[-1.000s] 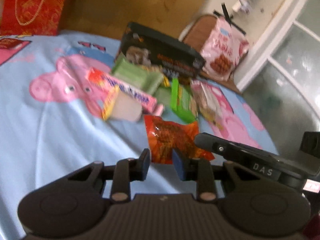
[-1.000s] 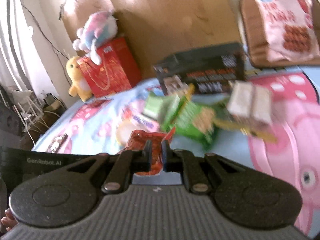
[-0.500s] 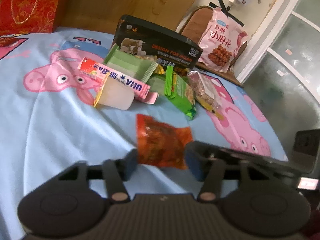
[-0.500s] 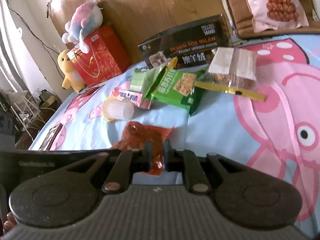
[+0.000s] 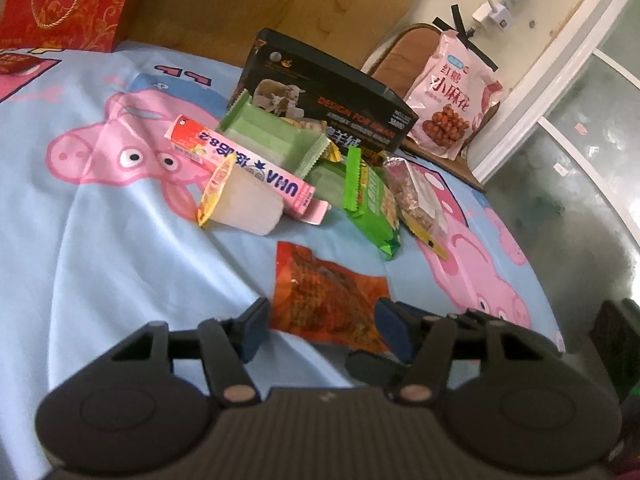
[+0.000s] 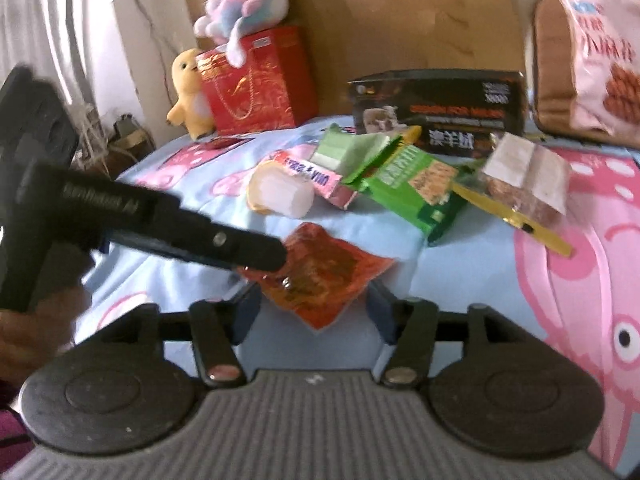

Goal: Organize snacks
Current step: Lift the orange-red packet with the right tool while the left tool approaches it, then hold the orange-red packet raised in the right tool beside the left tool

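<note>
Nearest in both wrist views are the grippers, both aimed down at an orange-red snack pouch [image 5: 330,300] lying flat on the pale blue cartoon-pig sheet [image 5: 100,248]. The left gripper [image 5: 326,330] has its jaws parted, after closing slightly; the pouch lies in the gap ahead of the pads, and neither pad presses on it. The right gripper [image 6: 316,312] has just been opening and its jaws stand apart too, the pouch [image 6: 320,276] between and just beyond them, unpinched. In the right view the left gripper's black finger [image 6: 224,244] reaches in from the left, its tip at the pouch's near-left edge.

Farther on is the snack heap. A white jelly cup [image 5: 244,204] lies on its side, just beside a long pink candy box [image 5: 240,164]. Right of these lies a green cracker pack [image 5: 372,200], then a clear bag of brown bars [image 5: 416,196]. A pale green wrapper [image 5: 272,136] rests behind the candy box.

Behind the heap stands a black box [image 5: 320,100]; whether anything is inside cannot be told. Far right, a pink bag of fried twists [image 5: 452,96] leans on a brown cushion [image 6: 548,72]. Far left stands a red gift bag [image 6: 256,84], a pastel plush [image 6: 244,4] on top and a yellow plush [image 6: 188,92] beside it.
</note>
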`<state>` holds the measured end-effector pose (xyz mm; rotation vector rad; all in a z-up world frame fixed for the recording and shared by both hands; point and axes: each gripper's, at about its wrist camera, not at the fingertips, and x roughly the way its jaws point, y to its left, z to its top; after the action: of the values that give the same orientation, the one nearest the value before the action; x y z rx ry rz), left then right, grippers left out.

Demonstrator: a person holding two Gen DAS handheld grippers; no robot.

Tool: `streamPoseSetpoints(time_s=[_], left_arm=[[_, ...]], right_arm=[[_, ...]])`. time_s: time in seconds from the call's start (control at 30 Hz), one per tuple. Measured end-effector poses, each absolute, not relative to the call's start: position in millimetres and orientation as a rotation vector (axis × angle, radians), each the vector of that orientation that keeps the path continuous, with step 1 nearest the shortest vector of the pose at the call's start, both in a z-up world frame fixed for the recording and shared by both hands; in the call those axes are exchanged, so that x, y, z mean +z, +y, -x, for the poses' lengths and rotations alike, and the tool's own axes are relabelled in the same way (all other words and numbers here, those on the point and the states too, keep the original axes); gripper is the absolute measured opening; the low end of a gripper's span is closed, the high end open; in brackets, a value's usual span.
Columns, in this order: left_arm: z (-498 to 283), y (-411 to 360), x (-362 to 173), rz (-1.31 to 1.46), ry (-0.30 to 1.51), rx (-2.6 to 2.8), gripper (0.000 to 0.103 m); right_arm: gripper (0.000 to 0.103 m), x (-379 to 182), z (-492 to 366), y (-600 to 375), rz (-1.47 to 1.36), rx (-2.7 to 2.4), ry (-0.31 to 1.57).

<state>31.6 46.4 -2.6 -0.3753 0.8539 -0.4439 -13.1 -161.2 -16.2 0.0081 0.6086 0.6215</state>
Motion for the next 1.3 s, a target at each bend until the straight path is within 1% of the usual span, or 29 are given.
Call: streamPoseSetpoints(time_s=[0.23,0.3,0.37,0.4,0.67,0.8,0.83,0.9,0.97,1.0,1.03,1.07,1.1,1.13,1.17,1.3], left_arm=[[-32.3,44.1,-2.0,0.355,0.855,-0.441,0.049],[-31.5,42.4,-2.1,0.351,0.857,-0.446,0.038],[-30.5,39.7,-3.0,0.344,0.86,-0.456,0.031],[-30.0,38.2,-3.5,0.337,0.859,-0.459,0.03],[-33.0,32.5,-5.4,0.318,0.853,-0.456,0.026],[-29.9,29.8,-1.4,0.311,0.841,-0.481,0.02],[-29.1,28.3,-0.5,0.302,0.839,-0.478,0.021],[-31.4,27.4,-0.5,0.291,0.85,-0.452,0.029],[-36.1,27.7,-2.4,0.305,0.868,-0.456,0.035],[-38.3,27.5,-2.2,0.311,0.87,-0.463,0.045],[-40.1,26.3,-1.5,0.318,0.872,-0.477,0.049],[-41.3,23.9,-0.8,0.318,0.87,-0.481,0.051],[-42.5,20.7,-0.8,0.304,0.868,-0.473,0.05],[-42.7,17.5,-0.6,0.287,0.862,-0.463,0.048],[-42.5,13.9,-0.5,0.264,0.855,-0.446,0.036],[-41.5,12.6,-1.6,0.26,0.854,-0.455,0.025]], right_arm=[[0.064,-19.2,11.6,-154.0,0.053,0.587,0.584],[0.064,-19.8,11.6,-151.2,0.066,0.577,0.579],[0.064,-20.1,13.6,-148.3,0.083,0.568,0.57],[0.063,-20.0,14.0,-148.3,0.086,0.563,0.567],[0.057,-21.2,16.8,-143.2,0.122,0.54,0.534],[0.052,-22.4,19.5,-140.7,0.15,0.533,0.514],[0.052,-22.6,19.8,-140.2,0.156,0.531,0.51],[0.052,-22.8,18.7,-140.4,0.158,0.53,0.512],[0.052,-22.7,18.1,-140.2,0.158,0.529,0.514],[0.052,-22.7,17.8,-139.7,0.16,0.525,0.514],[0.052,-22.6,17.7,-139.8,0.159,0.522,0.515],[0.052,-22.6,17.1,-140.1,0.155,0.52,0.518],[0.052,-22.8,16.2,-140.8,0.149,0.519,0.524],[0.052,-22.6,15.6,-141.6,0.142,0.517,0.527],[0.052,-22.8,15.5,-142.0,0.137,0.516,0.529],[0.053,-23.0,16.1,-143.6,0.124,0.512,0.533]])
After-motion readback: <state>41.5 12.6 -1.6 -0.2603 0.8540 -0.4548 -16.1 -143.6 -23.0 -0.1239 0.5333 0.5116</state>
